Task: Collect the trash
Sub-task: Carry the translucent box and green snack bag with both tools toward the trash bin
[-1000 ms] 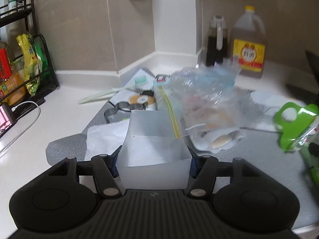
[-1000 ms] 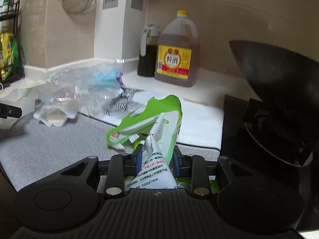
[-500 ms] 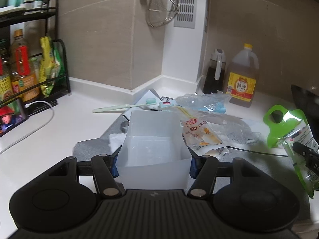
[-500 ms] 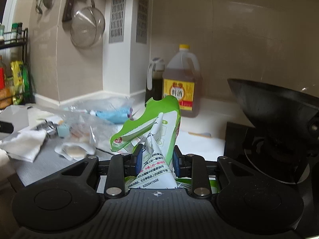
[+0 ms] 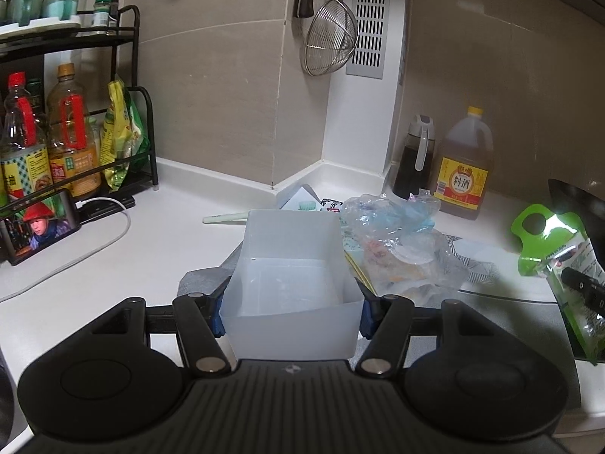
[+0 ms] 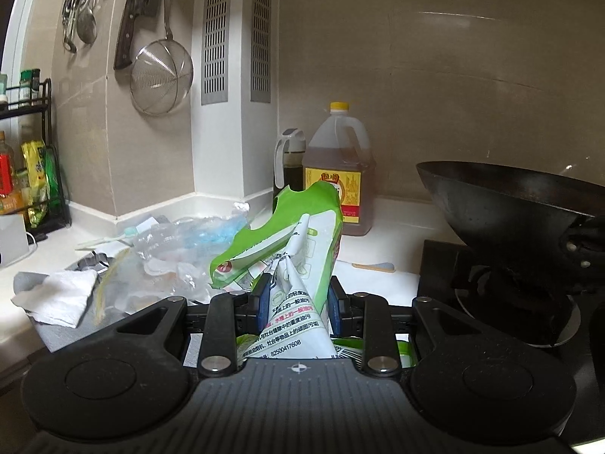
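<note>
Left gripper (image 5: 290,312): jaws set wide, blue pads pressed against both side walls of a translucent white plastic box (image 5: 289,283), open top up, nothing visible inside. The box is held above the near edge of the white counter (image 5: 113,265).

Right gripper (image 6: 298,304): jaws drawn narrow, clamped on a crumpled green-and-white wrapper (image 6: 298,249) with printed text; its green flap sticks up and leans left. In the left wrist view the same wrapper (image 5: 548,242) hangs at the far right.

Beyond the box: a heap of clear plastic bags (image 5: 401,242) on a grey mat (image 5: 491,321), touching one another. A toothbrush (image 5: 234,217) lies behind the box. A white paper towel (image 6: 56,297) sits at the mat's left end.

Back corner: dark sauce jug (image 5: 414,159) just beside a cooking wine bottle (image 5: 463,166). Wire strainer (image 5: 331,43) hangs on the wall. Wok (image 6: 510,204) on the stove, right. Phone (image 5: 38,227) propped by the spice rack (image 5: 75,113), left.
</note>
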{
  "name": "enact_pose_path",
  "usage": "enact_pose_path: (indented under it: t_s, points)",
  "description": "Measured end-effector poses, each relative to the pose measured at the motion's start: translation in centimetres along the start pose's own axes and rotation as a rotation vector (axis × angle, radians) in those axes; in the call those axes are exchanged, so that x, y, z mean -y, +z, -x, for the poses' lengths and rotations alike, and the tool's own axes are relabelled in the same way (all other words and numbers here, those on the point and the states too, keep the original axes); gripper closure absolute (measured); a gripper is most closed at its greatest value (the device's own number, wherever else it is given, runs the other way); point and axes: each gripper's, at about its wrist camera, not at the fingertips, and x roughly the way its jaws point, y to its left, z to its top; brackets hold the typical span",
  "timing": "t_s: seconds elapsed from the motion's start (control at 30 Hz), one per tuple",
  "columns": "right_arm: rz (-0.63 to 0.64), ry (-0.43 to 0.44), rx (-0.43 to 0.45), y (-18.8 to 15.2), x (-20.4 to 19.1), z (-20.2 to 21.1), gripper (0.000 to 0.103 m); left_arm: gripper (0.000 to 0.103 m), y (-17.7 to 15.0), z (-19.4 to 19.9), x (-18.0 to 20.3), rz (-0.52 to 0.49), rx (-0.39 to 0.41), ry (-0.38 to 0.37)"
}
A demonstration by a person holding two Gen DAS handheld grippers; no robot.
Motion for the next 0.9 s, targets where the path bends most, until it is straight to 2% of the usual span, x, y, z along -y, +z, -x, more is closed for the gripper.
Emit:
enact_pose_path:
  t_s: [0.23, 0.43, 0.7, 0.9]
  points:
    - [-0.027, 0.053, 0.021, 0.4, -0.2, 1.5, 0.071, 0.036, -1.5, 2.5, 0.1, 0.000, 0.001, -0.015]
    - [-0.001, 0.107, 0.038, 0.4, -1.5, 3.7, 0.071, 0.036, -3.5, 5.1, 0.4, 0.008, -0.018, -0.025]
    - [0.084, 0.278, 0.018, -0.8, -5.3, 7.9, 0.071, 0.036, -7.7, 8.6, 0.2, 0.010, -0.083, 0.006]
    - [0.126, 0.397, -0.062, -3.5, -8.0, 10.6, 0.071, 0.036, -11.7, 10.5, -0.2, 0.031, -0.145, 0.043]
